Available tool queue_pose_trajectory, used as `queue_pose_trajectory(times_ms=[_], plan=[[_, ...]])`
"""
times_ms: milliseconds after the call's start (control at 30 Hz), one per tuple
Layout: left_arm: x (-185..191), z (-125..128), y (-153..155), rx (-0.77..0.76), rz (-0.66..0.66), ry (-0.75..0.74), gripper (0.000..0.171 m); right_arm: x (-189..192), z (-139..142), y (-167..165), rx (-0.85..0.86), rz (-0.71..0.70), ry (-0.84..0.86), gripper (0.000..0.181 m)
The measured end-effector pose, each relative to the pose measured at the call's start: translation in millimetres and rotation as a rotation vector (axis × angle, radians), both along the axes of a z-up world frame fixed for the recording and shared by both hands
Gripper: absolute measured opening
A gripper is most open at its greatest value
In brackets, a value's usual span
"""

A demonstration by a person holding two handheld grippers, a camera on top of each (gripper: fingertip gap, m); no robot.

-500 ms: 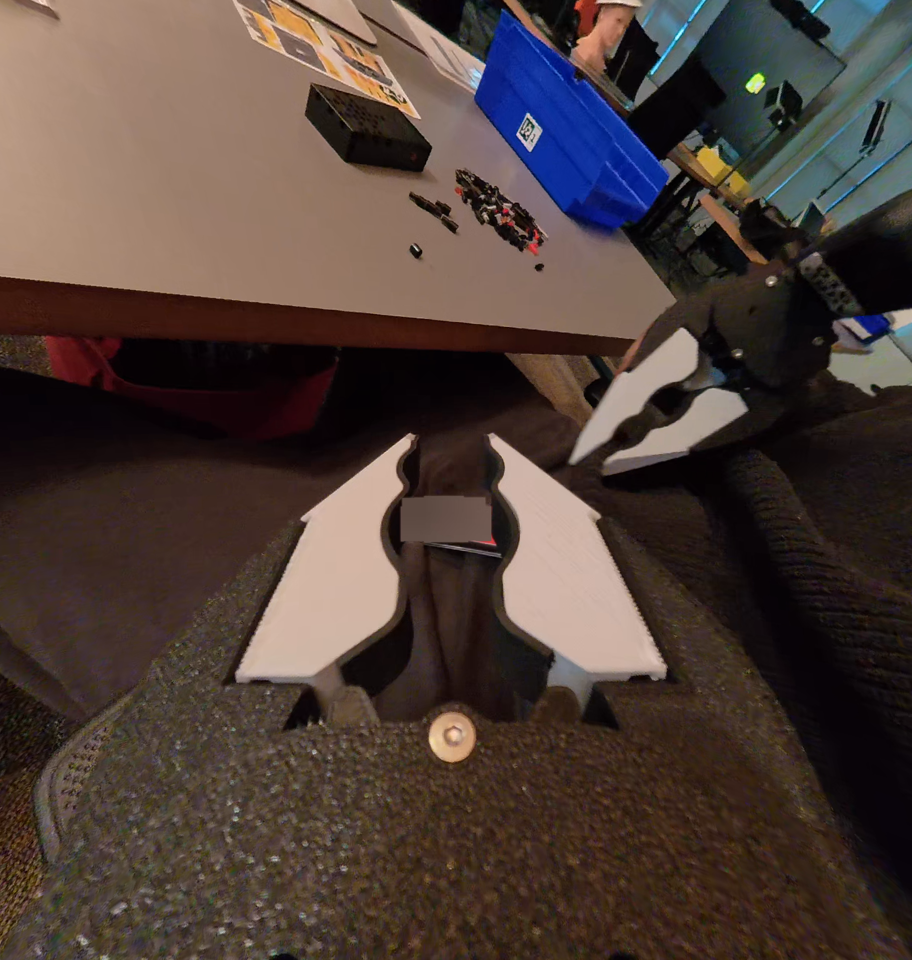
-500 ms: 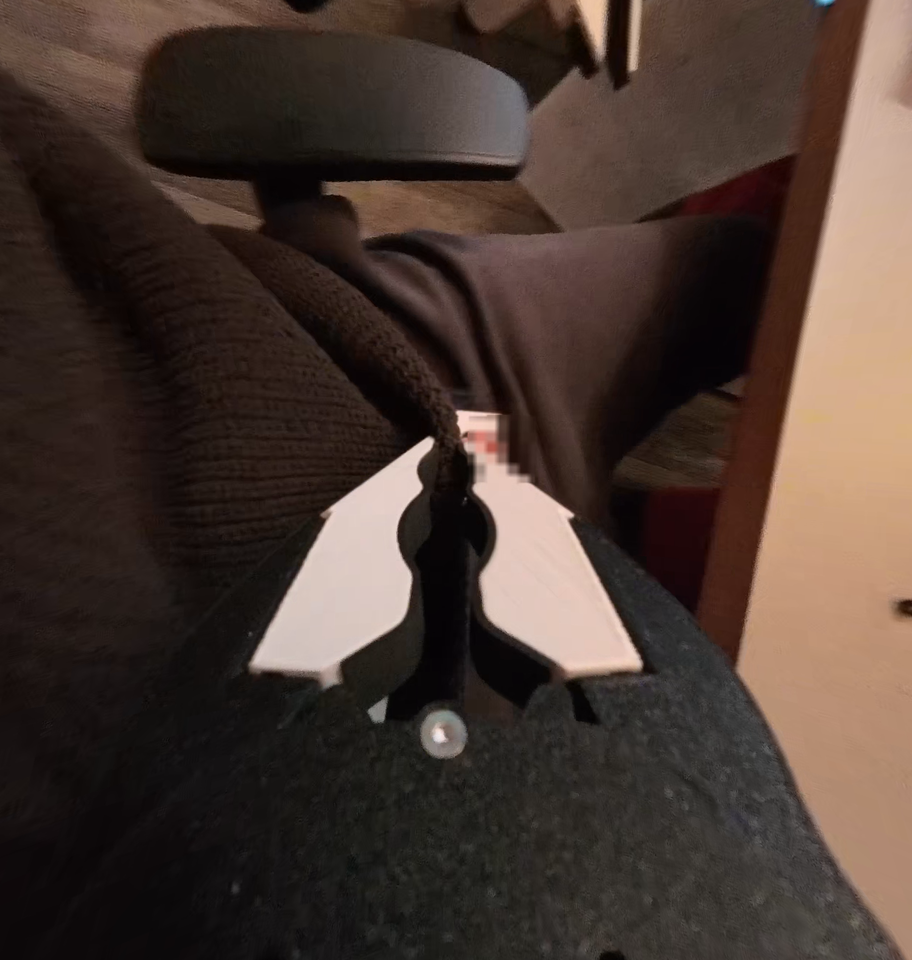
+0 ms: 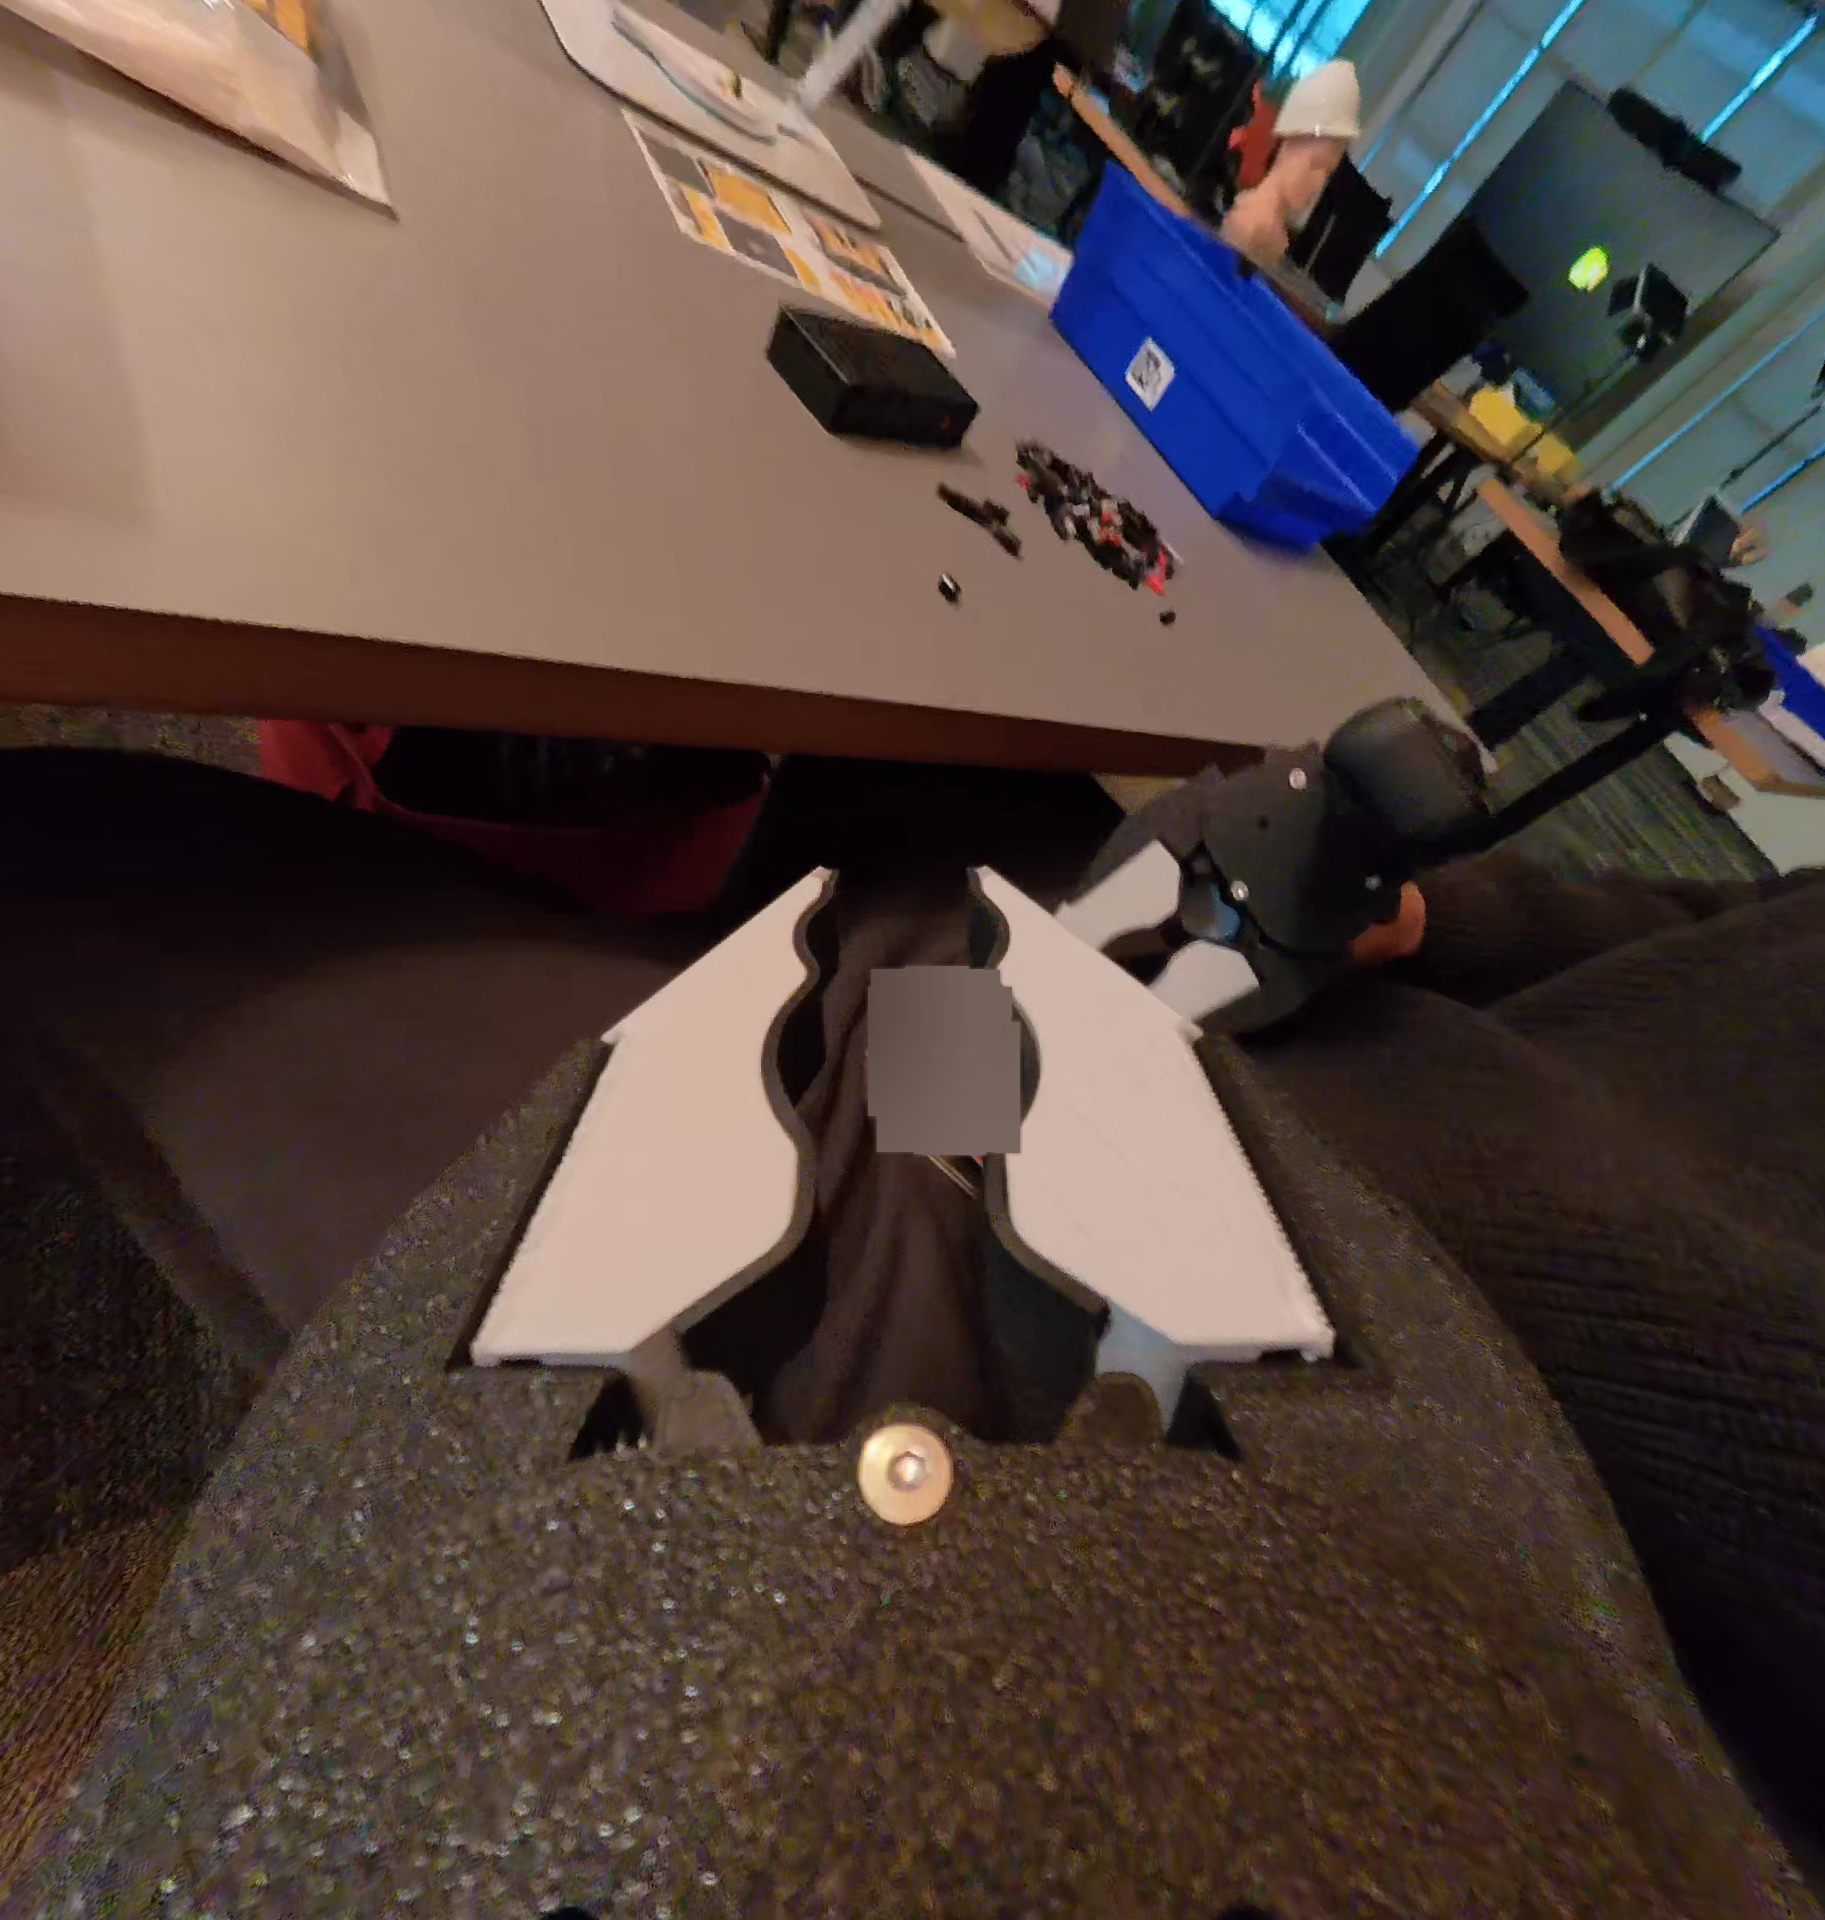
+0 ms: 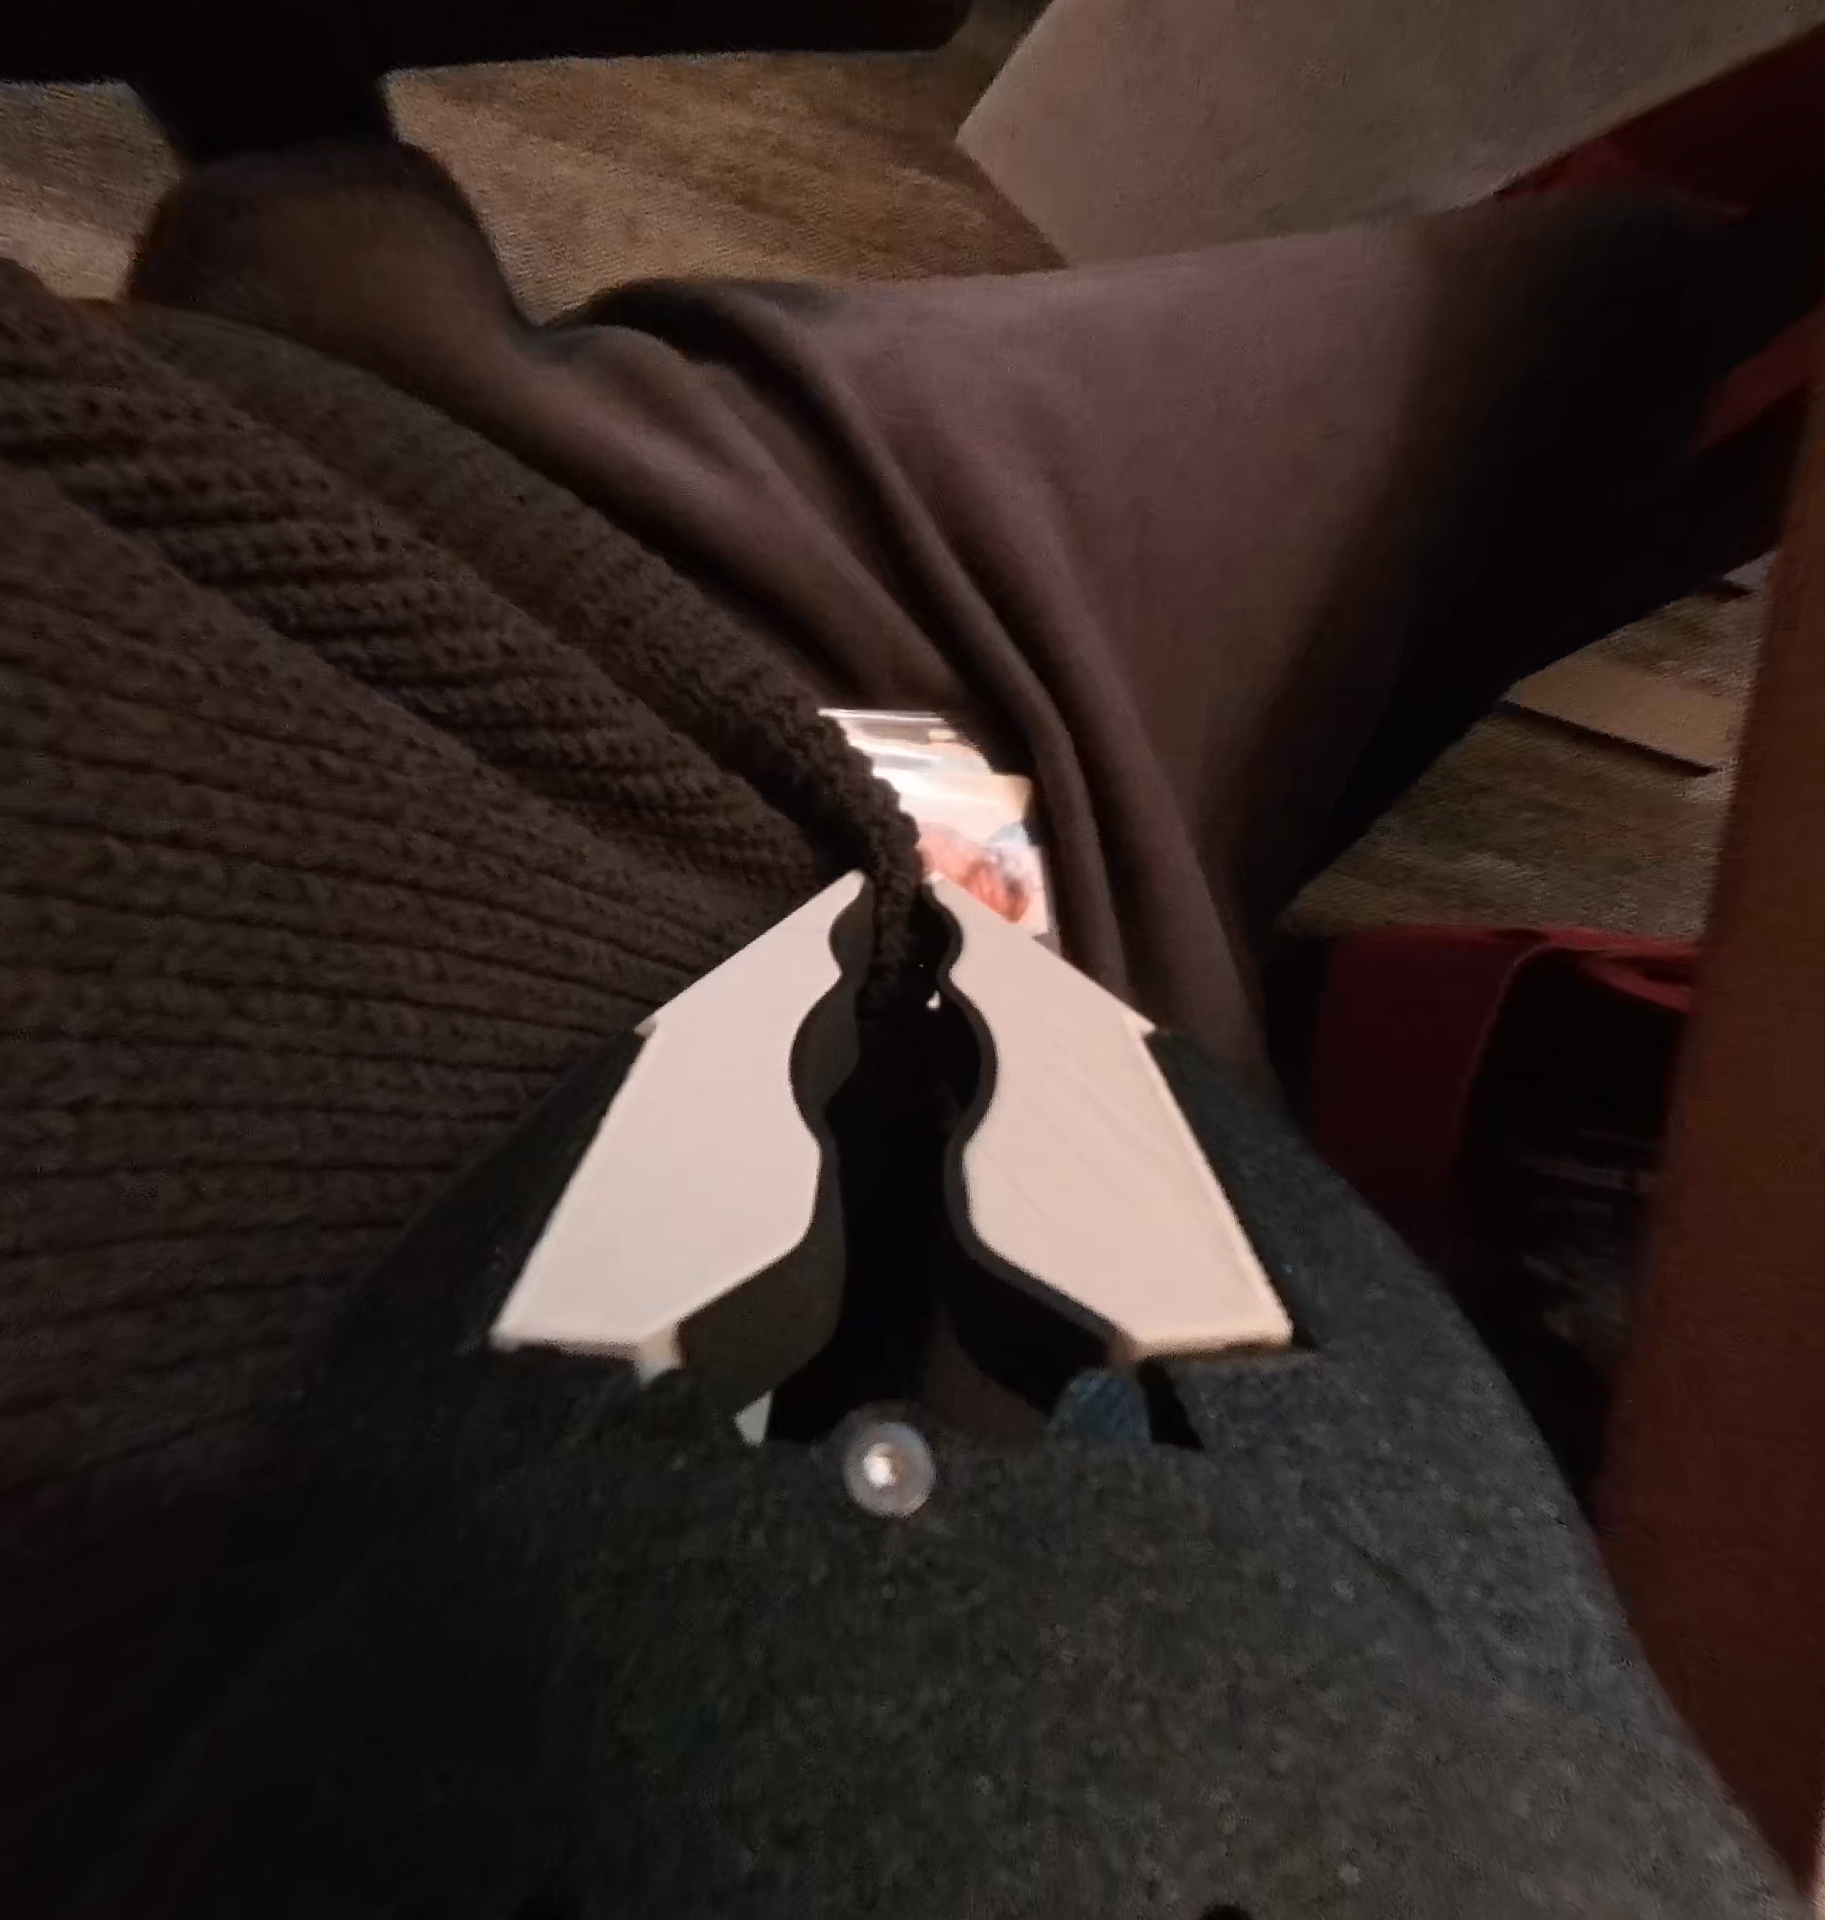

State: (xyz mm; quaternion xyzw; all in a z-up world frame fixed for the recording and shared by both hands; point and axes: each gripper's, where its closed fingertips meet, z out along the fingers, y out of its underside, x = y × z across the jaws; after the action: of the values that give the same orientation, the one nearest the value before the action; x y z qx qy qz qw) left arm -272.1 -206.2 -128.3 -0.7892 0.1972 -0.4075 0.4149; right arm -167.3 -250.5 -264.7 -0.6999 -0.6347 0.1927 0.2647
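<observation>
**Both grippers below the table edge, at dark clothing**

Left wrist view: the left gripper (image 3: 900, 883) sits below the grey table (image 3: 472, 436), fingers spread over dark fabric (image 3: 887, 1247). On the table, small black parts (image 3: 1090, 509) lie between a black box (image 3: 872, 379) and a blue bin (image 3: 1230, 364).

Right wrist view: the right gripper (image 4: 903, 894) pinches the knitted hem (image 4: 856, 810) of a brown sweater (image 4: 264, 779), beside the table's edge.

Right gripper (image 4: 903, 914) pinches dark knitted hem (image 4: 866, 821).
</observation>
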Motion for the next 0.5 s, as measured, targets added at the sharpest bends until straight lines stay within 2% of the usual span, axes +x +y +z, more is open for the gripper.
queue_pose_trajectory(times_ms=[100, 200, 333, 500], plan=[[-7, 10, 11, 0.02, 0.038, -0.056, 0.023, 3, 10, -14, -0.089, 0.003, 0.031, 0.023], [-7, 12, 14, 0.03, 0.043, -0.081, 0.023, 10, 27, -17, -0.127, -0.022, 0.058, 0.03], [-8, 11, 10, 0.036, 0.053, -0.079, 0.023, 17, 46, -18, -0.092, -0.06, 0.055, 0.031], [-19, 23, -5, 0.094, 0.119, -0.079, 0.023, 18, 63, -38, -0.081, -0.052, 0.071, 0.034]])
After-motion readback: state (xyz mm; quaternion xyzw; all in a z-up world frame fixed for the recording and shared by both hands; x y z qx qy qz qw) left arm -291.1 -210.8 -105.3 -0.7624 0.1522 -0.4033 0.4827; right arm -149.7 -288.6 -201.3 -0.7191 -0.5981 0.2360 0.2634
